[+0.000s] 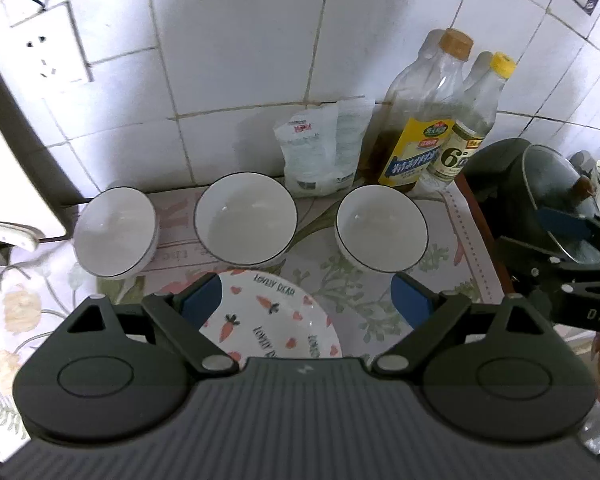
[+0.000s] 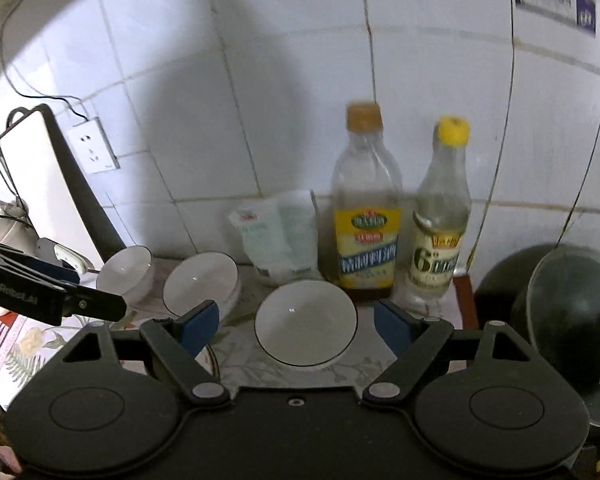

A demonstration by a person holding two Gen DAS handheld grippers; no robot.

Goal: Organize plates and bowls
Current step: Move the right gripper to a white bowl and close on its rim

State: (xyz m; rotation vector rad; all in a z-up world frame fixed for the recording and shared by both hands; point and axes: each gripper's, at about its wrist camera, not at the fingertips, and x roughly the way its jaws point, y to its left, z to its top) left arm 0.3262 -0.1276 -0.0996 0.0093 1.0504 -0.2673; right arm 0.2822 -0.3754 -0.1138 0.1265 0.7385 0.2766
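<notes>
This is a home kitchen. The white tiled wall (image 1: 240, 40) has a white wall socket (image 1: 48, 52), and below it stand a yellow-labelled oil bottle (image 2: 366, 208), a clear vinegar bottle (image 2: 440, 220), white black-rimmed ceramic bowls (image 1: 246, 220) and a dark pot with glass lid (image 1: 540, 200) on a floral-clothed table (image 1: 380, 292).

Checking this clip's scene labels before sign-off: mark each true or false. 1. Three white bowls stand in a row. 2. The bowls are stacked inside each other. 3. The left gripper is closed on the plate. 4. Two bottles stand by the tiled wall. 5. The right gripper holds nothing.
1. True: three bowls stand side by side.
2. False: they stand apart, unstacked.
3. False: the left gripper is open above the plate.
4. True: the bottles stand at the wall.
5. True: the right gripper is open, empty.
</notes>
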